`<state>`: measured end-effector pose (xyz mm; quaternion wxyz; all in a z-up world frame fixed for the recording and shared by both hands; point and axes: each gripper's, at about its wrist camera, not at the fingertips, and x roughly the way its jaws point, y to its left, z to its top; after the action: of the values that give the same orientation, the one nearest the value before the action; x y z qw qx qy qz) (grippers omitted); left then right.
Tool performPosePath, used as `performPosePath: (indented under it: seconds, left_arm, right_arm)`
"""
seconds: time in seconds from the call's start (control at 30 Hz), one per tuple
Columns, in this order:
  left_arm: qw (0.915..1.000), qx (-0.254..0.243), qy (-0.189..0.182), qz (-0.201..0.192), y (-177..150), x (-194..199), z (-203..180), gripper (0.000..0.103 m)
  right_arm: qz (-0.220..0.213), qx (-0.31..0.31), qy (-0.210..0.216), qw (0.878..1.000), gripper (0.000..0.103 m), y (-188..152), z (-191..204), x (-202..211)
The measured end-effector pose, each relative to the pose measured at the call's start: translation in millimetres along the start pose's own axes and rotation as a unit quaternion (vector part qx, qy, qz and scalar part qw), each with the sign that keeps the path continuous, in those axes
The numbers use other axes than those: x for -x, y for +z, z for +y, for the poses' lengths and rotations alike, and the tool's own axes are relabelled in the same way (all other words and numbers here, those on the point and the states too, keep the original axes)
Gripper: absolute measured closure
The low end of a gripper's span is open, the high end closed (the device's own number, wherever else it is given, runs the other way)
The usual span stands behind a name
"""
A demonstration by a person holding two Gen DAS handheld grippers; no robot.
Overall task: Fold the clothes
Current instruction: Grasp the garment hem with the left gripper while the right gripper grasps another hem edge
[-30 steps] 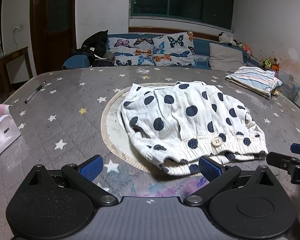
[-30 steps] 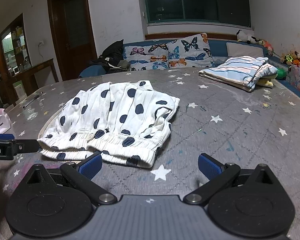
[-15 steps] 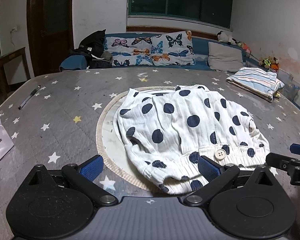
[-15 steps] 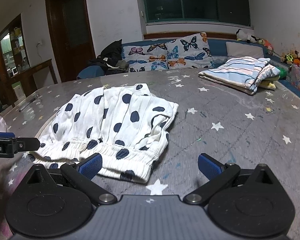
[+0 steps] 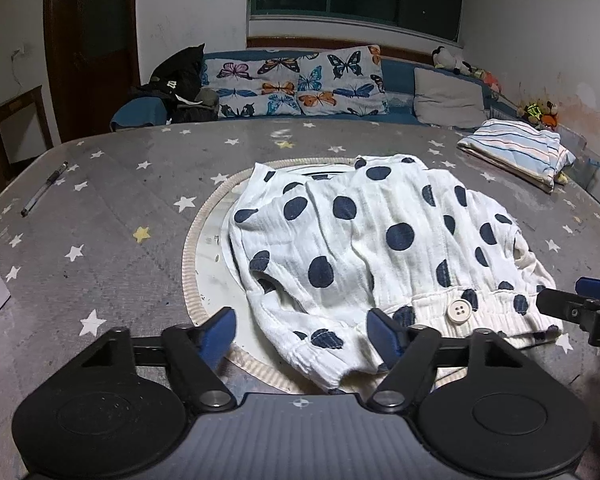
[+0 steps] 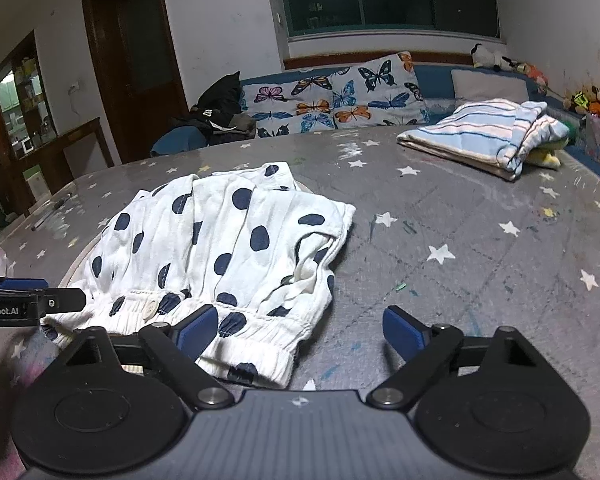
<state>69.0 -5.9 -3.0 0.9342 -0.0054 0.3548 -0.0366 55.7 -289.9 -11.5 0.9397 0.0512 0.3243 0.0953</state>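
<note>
White cotton: polka-dot garment [image 5: 380, 248] lies rumpled on the star-print desk [image 5: 112, 216], its waistband at both claws' tips.
Left claw [image 5: 300, 330]: spread wide, gripping nothing.
Right claw [image 6: 300, 326]: likewise agape, empty.
Done: striped cloth [image 6: 484, 134] already folded, far right.
Left: all folds on this garment, I judge.

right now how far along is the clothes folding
Done: a striped garment lies folded at the far right of the table. In hand: nothing yet; the left tool and right tool are both open at the waistband of the polka-dot garment. Left: that garment lies rumpled, not neatly folded.
</note>
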Motion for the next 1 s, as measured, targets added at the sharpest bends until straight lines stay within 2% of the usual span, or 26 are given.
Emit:
performPosePath:
  seconds: [0.4,0.6,0.67,0.73,0.8,0.9,1.0]
  left_arm:
    - [0.9996,0.007,-0.009,0.024,-1,-11,6,0.033]
    - [0.9993,0.009,-0.016,0.032,-3,-13,9,0.035]
    - [0.9992,0.007,-0.022,0.032,-2,-13,10,0.042]
    - [0.9986,0.009,-0.039,0.034,-2,-12,12,0.064]
    - [0.9979,0.014,-0.053,0.036,-2,-11,13,0.074]
    - [0.9974,0.016,-0.062,0.034,-2,-8,13,0.083]
    - [0.9967,0.018,-0.073,0.031,-2,1,16,0.089]
  right_arm:
    - [0.024,-0.012,0.023,0.999,0.038,1,-4,-11]
    - [0.029,-0.012,0.037,0.999,0.061,0,0,-11]
    - [0.030,-0.011,0.042,0.999,0.069,-1,2,-10]
    - [0.030,-0.011,0.044,0.998,0.079,0,2,-9]
    - [0.029,-0.012,0.048,0.998,0.085,0,2,-7]
    - [0.024,-0.011,0.053,0.998,0.091,2,3,-1]
    - [0.016,-0.004,0.064,0.998,0.092,5,5,11]
